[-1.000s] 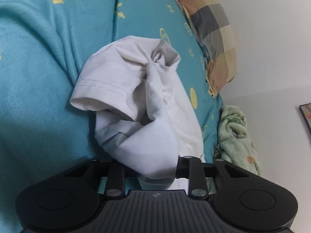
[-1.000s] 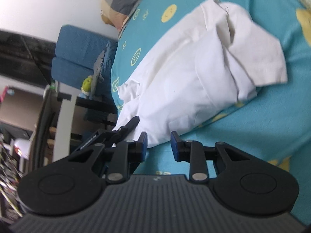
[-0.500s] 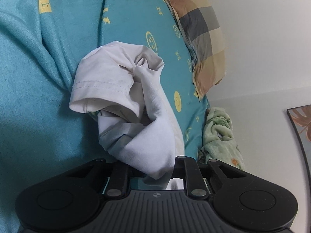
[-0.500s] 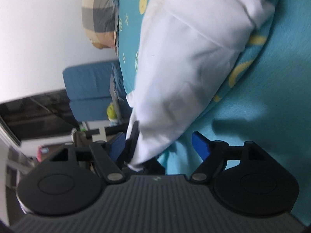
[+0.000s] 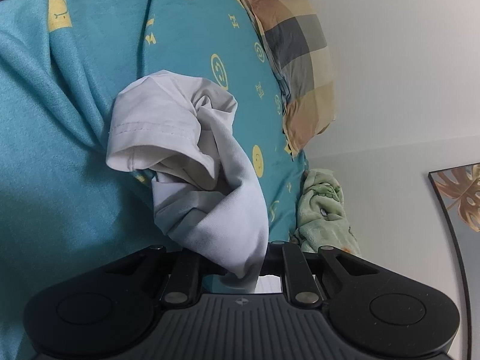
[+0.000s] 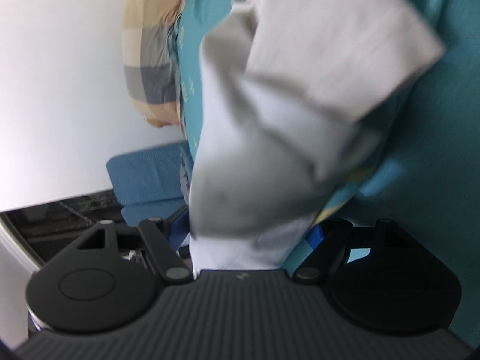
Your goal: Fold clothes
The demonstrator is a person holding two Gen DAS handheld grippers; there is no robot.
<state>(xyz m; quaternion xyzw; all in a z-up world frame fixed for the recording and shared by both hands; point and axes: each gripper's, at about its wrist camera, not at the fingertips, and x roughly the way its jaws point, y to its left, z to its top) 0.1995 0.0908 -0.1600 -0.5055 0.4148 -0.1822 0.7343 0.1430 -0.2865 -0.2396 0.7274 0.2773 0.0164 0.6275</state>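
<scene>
**White tee bunched up on the bed, one hand-held gripper on it, the other spread wide**

Biggest thing here is my bed, covered in a teal sheet [image 5: 60,156] with yellow smiley prints. A checked pillow [image 5: 300,60] sits at its far end against the wall, with a green fleecy blanket [image 5: 324,210] just beside the sheet's edge. The white T-shirt [image 5: 192,156] lies crumpled on the sheet, one hemmed sleeve flopped open. My left hand-held gripper [image 5: 240,265] has been squeezing tighter and is clenched on a fold of the shirt. My right hand-held gripper [image 6: 249,234] is spread wide, and shirt fabric hangs between its fingers, blurry, not pinched as far as I can see.
</scene>
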